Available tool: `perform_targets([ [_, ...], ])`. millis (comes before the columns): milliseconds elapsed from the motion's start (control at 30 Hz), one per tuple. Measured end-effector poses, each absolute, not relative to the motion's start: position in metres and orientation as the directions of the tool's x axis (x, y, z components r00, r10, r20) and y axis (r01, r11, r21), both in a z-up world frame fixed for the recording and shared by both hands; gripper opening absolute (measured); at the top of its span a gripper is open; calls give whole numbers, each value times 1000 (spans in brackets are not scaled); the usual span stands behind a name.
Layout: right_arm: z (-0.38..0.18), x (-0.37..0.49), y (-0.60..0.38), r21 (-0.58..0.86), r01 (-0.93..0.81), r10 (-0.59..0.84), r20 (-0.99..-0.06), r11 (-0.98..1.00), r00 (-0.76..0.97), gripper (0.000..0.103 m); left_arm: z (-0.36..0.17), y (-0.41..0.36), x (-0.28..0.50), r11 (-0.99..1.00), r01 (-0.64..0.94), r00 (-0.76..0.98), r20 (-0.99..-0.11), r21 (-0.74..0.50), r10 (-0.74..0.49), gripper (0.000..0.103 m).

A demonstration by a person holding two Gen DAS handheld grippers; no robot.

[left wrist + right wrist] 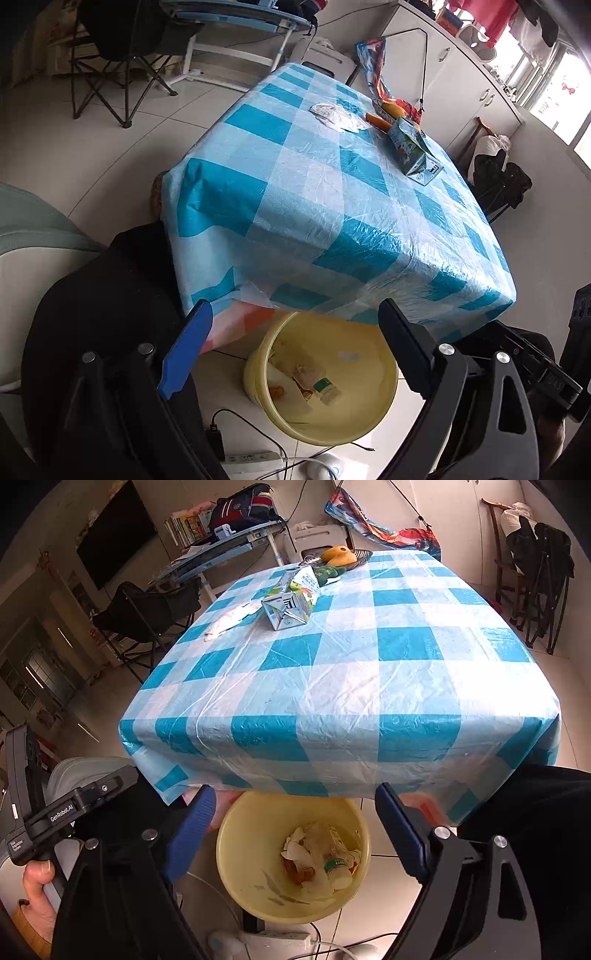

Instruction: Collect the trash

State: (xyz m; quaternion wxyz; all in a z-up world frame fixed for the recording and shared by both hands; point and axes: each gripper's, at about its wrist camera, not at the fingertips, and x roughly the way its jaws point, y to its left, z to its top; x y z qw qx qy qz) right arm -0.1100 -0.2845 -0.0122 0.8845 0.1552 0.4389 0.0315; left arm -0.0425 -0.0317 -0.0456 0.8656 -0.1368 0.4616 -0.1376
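Left gripper [295,347] and right gripper [295,830], fingers spread wide and empty, hang over a yellow bin [236,882] holding trash, including a small bottle [338,873]. A carton [291,598] and a crumpled wrapper [231,620] lie on the checked table [351,672], far side.

Blue-and-white checked tablecloth [343,672] is covering the desk, hanging over its near edge. Basket [360,558] is sitting at the far end of the desk, holding yellow fruit [338,555]; green fruit [330,573] is lying just beside it. Folding chair [110,55] is standing on the tiled floor [74,147] left of the desk. Second desk [221,550] is standing behind, carrying a backpack [243,506] and books [186,526]. Power strip [275,941] is lying on the floor with cables running off it. White cabinets [454,70] are lining the far wall. Black TV [114,535] is hanging on the wall.
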Motion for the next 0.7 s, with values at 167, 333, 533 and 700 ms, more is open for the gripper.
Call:
perform_targets([
  [167, -17, -108, -281, 282, 79, 182, -784, 956, 594, 86, -49, -31, -41, 928, 102, 532, -769, -358, -355, 89],
  [333, -20, -107, -278, 267, 77, 175, -797, 960, 578, 88, -51, -30, -39, 930, 88, 527, -775, -357, -348, 91],
  [533, -21, -107, -277, 262, 75, 173, -801, 962, 573, 88, -54, -30, -38, 933, 78, 519, -785, -351, -339, 91],
  [700, -21, -107, -277, 261, 75, 173, -802, 962, 572, 88, -53, -32, -39, 939, 82, 531, -782, -335, -325, 91],
])
